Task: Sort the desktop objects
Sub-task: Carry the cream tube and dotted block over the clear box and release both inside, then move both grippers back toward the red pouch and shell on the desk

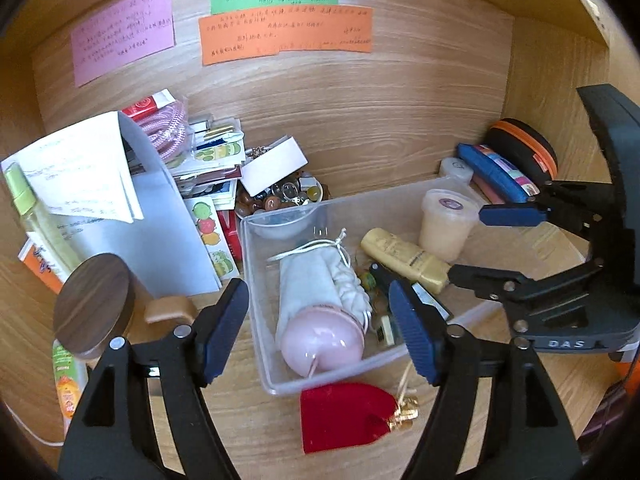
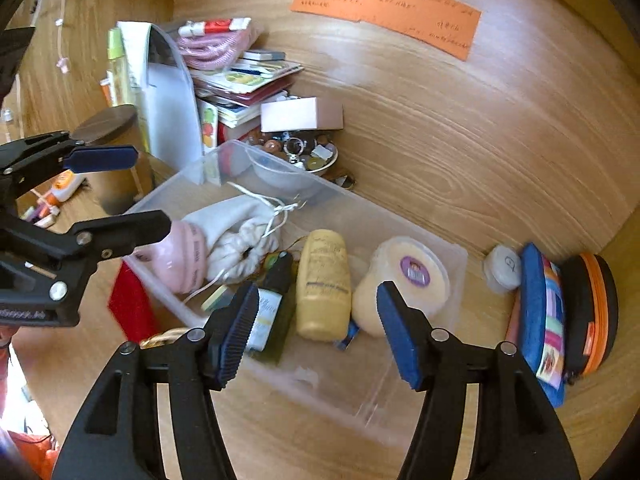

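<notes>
A clear plastic bin (image 1: 256, 264) (image 2: 456, 264) sits on the wooden desk. It holds a pink ball in a white drawstring bag (image 1: 324, 332) (image 2: 188, 256), a yellow tube (image 1: 404, 258) (image 2: 324, 284), a cream lidded tub (image 1: 448, 220) (image 2: 404, 280) and a dark bottle (image 2: 272, 308). My left gripper (image 1: 320, 332) is open above the bin's near end. My right gripper (image 2: 316, 330) is open above the bin's right end; it also shows in the left wrist view (image 1: 476, 240), open beside the tub. A red velvet pouch (image 1: 344, 416) lies in front of the bin.
A pile of papers, stickers and a bowl of beads (image 1: 280, 196) stands behind the bin at left. A round wooden lid (image 1: 94, 300) and bottles are at the left. A blue pencil case (image 2: 540, 320) and a black-orange case (image 2: 592, 308) lean against the right wall.
</notes>
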The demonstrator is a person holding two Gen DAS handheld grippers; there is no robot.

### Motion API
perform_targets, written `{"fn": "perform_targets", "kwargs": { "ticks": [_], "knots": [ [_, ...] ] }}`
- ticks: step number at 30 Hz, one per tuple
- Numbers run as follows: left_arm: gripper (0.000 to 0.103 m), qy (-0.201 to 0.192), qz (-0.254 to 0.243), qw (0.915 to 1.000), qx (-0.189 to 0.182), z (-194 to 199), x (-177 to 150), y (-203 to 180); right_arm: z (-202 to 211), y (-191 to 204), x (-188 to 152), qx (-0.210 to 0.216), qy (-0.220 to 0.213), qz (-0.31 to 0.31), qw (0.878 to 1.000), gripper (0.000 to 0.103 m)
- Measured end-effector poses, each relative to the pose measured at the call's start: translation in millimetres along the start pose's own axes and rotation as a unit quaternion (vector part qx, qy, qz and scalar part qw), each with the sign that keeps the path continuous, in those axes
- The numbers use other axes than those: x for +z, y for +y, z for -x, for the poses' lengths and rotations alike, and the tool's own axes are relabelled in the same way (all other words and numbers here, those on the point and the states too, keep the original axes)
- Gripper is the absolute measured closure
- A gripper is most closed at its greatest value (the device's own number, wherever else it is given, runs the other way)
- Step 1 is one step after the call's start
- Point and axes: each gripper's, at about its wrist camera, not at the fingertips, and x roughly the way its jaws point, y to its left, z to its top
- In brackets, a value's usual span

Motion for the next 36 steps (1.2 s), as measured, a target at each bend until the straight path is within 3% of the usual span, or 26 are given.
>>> {"fn": "perform_targets", "kwargs": {
  "ticks": [4, 10, 16, 24, 30, 32, 34, 36],
  "knots": [
    [0.021, -0.003, 0.004, 1.0, 0.004, 10, -9, -1, 11, 6, -10, 0.008, -0.01, -0.002, 1.0, 0.043],
    [0.02, 0.019, 0.019, 0.9996, -0.002, 11, -30, 4, 18, 20, -30, 0.023, -0.009, 0.005, 1.0, 0.042],
    [0.02, 0.066, 0.042, 0.9967, -0.02, -6, -58, 11, 14, 35, -51, 0.057, 0.007, 0.007, 0.998, 0.042],
    [0.02, 0.137, 0.066, 0.987, -0.052, -44, -82, 13, 0, 40, -69, 0.077, 0.032, 0.008, 0.996, 0.042],
    [0.021, 0.134, 0.051, 0.9884, -0.049, -52, -83, -1, -6, 33, -74, 0.089, 0.04, -0.003, 0.995, 0.042],
    [0.027, 0.129, 0.039, 0.9899, -0.044, -51, -84, -7, -7, 32, -75, 0.091, 0.042, -0.005, 0.995, 0.042],
    [0.043, 0.124, 0.021, 0.9911, -0.042, -50, -85, -14, -11, 30, -76, 0.092, 0.046, -0.007, 0.995, 0.042],
    [0.051, 0.12, 0.008, 0.9916, -0.048, -47, -86, -22, -14, 29, -77, 0.094, 0.049, -0.009, 0.994, 0.042]
  ]
}}
